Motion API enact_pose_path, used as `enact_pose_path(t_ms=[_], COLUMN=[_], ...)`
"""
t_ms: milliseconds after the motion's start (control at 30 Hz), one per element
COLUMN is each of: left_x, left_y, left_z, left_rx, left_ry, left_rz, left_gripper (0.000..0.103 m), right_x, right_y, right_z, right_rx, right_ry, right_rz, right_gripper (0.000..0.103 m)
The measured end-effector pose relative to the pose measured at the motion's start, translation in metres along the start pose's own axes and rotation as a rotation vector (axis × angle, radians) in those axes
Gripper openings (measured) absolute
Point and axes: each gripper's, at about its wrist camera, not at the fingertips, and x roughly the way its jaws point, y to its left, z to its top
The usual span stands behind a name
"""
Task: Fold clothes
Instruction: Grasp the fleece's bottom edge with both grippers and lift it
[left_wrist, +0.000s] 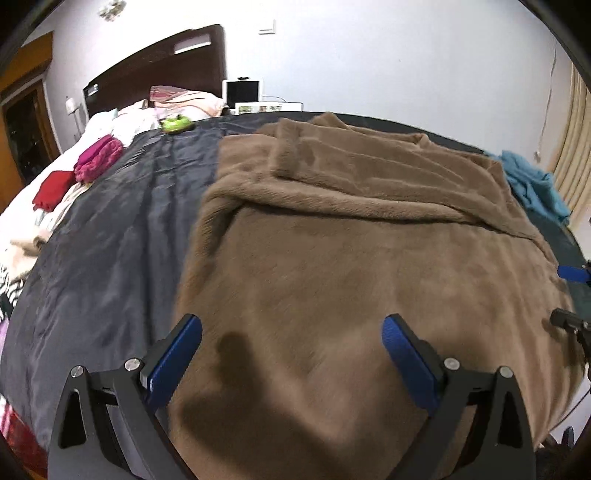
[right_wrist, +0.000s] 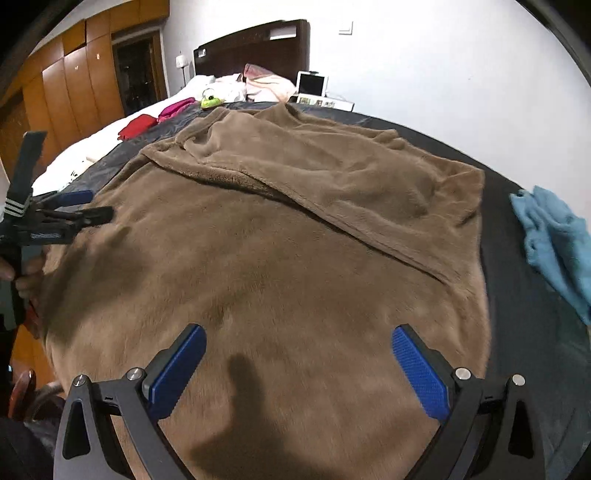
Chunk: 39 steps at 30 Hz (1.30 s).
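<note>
Both grippers hover over brown fleece garment (right_wrist: 280, 236)

Left gripper (left_wrist: 291, 328) and right gripper (right_wrist: 299, 338) spread, empty; near hem lies at lower frame, garment running toward upper frame.

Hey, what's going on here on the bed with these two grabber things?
A person is folding clothes with a handheld gripper in each hand. A brown fleece garment lies spread on the dark bed cover, its far part already folded over. The left gripper and right gripper both hover open above its near edge, gripping nothing.

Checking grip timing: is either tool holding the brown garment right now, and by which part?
Nothing is held. The left tool and right tool both stand open above the brown garment.
</note>
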Motion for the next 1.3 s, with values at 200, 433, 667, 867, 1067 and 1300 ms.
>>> enact_pose_path(t_ms=[200,433,667,867,1067,1300], left_x=[-0.045,-0.074,-0.083,-0.065,-0.034,-0.025], left_y=[0.031,0.03,0.032,0.041,0.049,0.028], left_z=[-0.042,-0.085,-0.118,-0.139,-0.146,-0.141], left_rx=[-0.024,0.007,-0.007,-0.064,-0.132,-0.046], left_ry=[-0.041,-0.077,-0.057,0.023,0.079,0.07], left_rz=[-0.062,-0.129,-0.219,-0.301,-0.401,-0.461], left_gripper=[0.099,0.1,0.099,0.098,0.098,0.065], right_x=[-0.019,-0.026,-0.029,-0.026,-0.023,-0.076], right_y=[-0.013,-0.009,0.001,-0.003,-0.003,-0.032], right_z=[-0.031,-0.051,-0.055,-0.058,-0.06,-0.088], right_rx=[0.073,0.087,0.052,0.066,0.065,0.113], right_ry=[0.006,0.005,0.001,0.007,0.004,-0.101], right_rz=[0.039,0.068,0.049,0.046,0.044,0.165], right_gripper=[0.102,0.102,0.102,0.102,0.102,0.102])
